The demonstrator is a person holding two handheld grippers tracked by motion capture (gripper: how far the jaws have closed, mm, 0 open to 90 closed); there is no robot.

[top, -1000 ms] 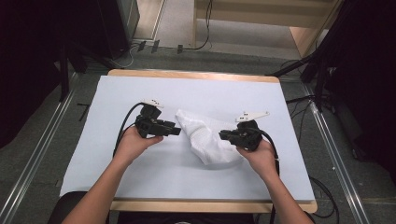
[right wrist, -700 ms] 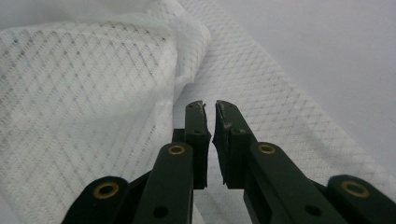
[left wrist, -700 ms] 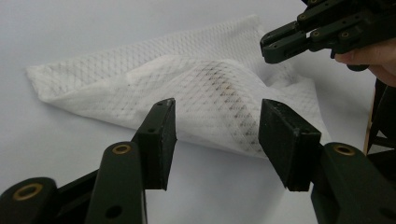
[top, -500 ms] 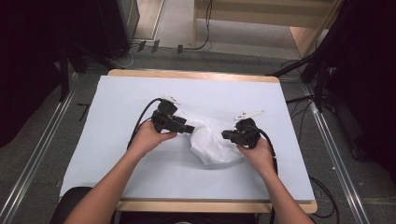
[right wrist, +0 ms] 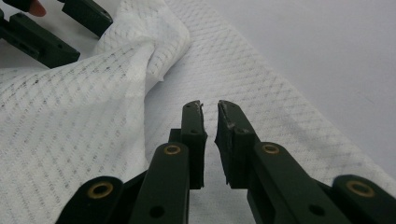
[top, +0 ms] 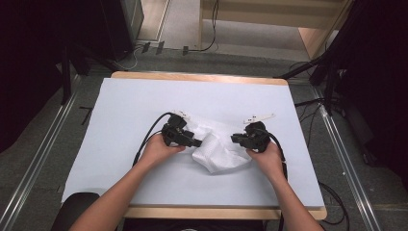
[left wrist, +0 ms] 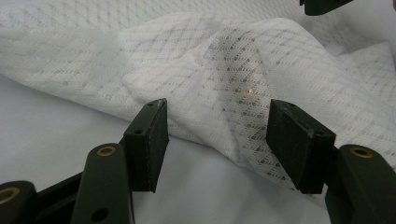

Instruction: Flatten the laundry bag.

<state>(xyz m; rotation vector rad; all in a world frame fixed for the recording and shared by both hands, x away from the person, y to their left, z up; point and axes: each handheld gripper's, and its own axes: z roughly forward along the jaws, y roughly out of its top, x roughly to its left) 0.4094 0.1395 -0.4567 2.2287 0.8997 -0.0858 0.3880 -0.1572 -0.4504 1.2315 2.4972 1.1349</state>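
Observation:
A crumpled white mesh cloth [top: 219, 150] lies on the white table [top: 144, 106] between my two grippers. My left gripper [top: 198, 143] is at the cloth's left edge, low over the table. Its jaws have just been opening and now stand wide apart in the left gripper view, with a raised fold of cloth [left wrist: 224, 88] just ahead of the pads [left wrist: 152, 140], untouched. My right gripper [top: 234, 139] is at the cloth's right side. Its jaws [right wrist: 210, 121] have just been opening a little and show a narrow gap with nothing in it, above flat cloth [right wrist: 261, 79].
The table's wooden front edge [top: 226, 211] runs near the person's forearms. Black cables [top: 149, 134] trail from both grippers. My left gripper's jaws [right wrist: 70, 28] show at the top left of the right gripper view. Dark stands and floor rails flank the table.
My left gripper moved right and down to the cloth's edge and its jaws spread wide. The cloth has sunk flatter onto the table. My right gripper stayed almost in place.

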